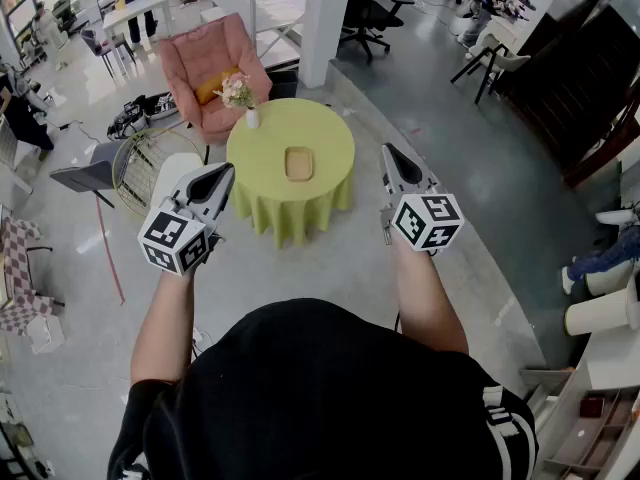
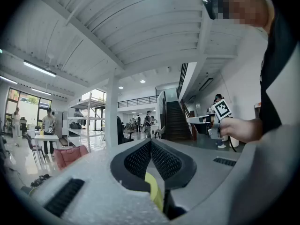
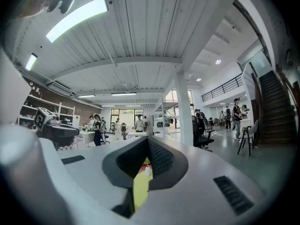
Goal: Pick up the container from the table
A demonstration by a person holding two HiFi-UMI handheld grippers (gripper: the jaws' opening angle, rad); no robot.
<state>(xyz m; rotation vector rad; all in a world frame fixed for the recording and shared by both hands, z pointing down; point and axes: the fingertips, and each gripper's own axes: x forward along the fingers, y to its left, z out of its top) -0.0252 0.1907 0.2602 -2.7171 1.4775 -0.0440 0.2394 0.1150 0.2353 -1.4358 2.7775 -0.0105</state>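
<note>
Left gripper point(image 1: 226, 171): jaws pressed together at the tips in its own view, nothing between them and nothing touched. It was held level in the air, short of the table point(image 1: 262, 200), on the left in the head view.

Right gripper point(image 1: 388, 151): jaws likewise closed tip to tip and empty. It was held level, just off the table's right edge in the head view, clear of the cloth.

The container point(image 1: 298, 163) was a shallow tan piece, rectangular with rounded corners. It lay flat near the middle of the round table on the yellow-green cloth. Its long axis ran away from the person, toward the pink armchair point(image 1: 205, 63); its short sides faced near and far. It was well apart from both grippers and lay between their lines in the head view. A white vase point(image 1: 252, 117) of flowers stood at the table's far left edge, apart from the container.

Markings: the only print made out was the black-and-white square pattern on the left marker cube point(image 1: 178, 240) and the right marker cube point(image 1: 428, 220). Any label on the container was too small to tell.
</note>
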